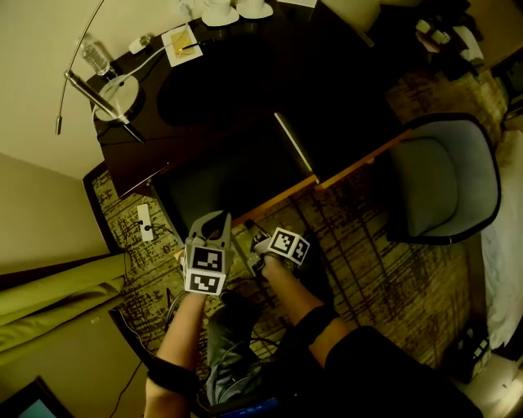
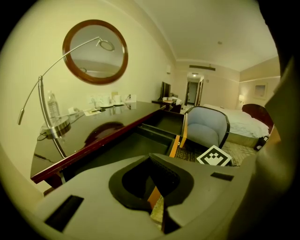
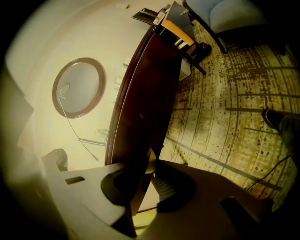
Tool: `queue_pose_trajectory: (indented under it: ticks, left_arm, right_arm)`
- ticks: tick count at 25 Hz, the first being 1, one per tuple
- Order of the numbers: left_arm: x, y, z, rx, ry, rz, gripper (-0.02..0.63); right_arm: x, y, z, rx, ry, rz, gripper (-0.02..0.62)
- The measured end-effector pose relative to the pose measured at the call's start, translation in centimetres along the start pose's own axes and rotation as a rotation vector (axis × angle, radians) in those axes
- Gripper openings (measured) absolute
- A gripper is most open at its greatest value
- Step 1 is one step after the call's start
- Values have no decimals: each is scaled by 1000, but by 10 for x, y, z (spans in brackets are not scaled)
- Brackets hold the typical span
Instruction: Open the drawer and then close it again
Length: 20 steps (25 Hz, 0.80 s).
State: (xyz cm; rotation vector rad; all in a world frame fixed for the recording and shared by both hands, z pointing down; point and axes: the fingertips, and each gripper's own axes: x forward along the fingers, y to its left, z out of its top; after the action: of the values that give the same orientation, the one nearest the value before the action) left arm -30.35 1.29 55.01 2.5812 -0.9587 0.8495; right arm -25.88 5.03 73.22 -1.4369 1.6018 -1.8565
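Note:
The dark desk (image 1: 245,90) has its drawer (image 1: 229,184) pulled out, and the drawer's orange-edged front (image 1: 274,202) faces me. My right gripper (image 1: 257,243) is at that front edge, shut on the dark front panel (image 3: 150,84). In the right gripper view the panel's edge runs between the pads of the right gripper (image 3: 151,166). My left gripper (image 1: 219,216) hovers at the drawer's left front with its tips together and nothing between them. Past the left gripper (image 2: 150,157) I see the open drawer (image 2: 140,145) and the right gripper's marker cube (image 2: 214,157).
A grey armchair (image 1: 441,180) stands right of the drawer. On the desk are a lamp (image 1: 106,94), a water bottle (image 1: 96,59) and cups (image 1: 221,12). A power strip (image 1: 145,222) and cables lie on the patterned carpet. My legs are below the grippers.

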Motion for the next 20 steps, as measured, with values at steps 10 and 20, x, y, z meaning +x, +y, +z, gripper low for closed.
queue_pose_trajectory:
  ticks: [10,20]
  left_arm:
    - [-8,-12,6,7,8,-6,-6]
    - [-13,-13,24,5,-10,17,-6]
  right_arm:
    - [-29,-16,-14,28,-1,-20,81]
    - [-37,-14,-21,-87,98,-89,135]
